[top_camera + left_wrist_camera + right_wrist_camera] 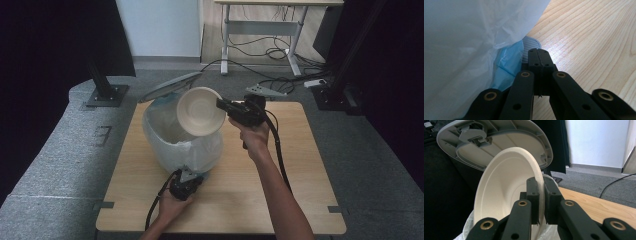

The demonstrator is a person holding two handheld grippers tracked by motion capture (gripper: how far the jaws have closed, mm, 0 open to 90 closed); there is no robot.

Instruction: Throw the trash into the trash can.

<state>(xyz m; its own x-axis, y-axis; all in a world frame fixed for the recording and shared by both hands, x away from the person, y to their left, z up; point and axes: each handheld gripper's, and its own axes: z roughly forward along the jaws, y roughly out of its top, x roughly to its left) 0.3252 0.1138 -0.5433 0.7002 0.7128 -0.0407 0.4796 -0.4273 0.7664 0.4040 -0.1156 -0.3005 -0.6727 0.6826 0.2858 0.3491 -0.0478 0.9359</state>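
While your left gripper (188,176) rests closed on the grey pedal (531,45), your right gripper (222,104) clamps the round cream paper bowl (201,111) above the white-bagged bin (170,140).

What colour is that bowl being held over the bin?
The bowl is plain cream-white, with no pattern. It shows best in the right gripper view.

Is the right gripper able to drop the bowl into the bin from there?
Probably yes. The right gripper holds the bowl tilted over the bin, whose lid stands open, so nothing blocks the way down.
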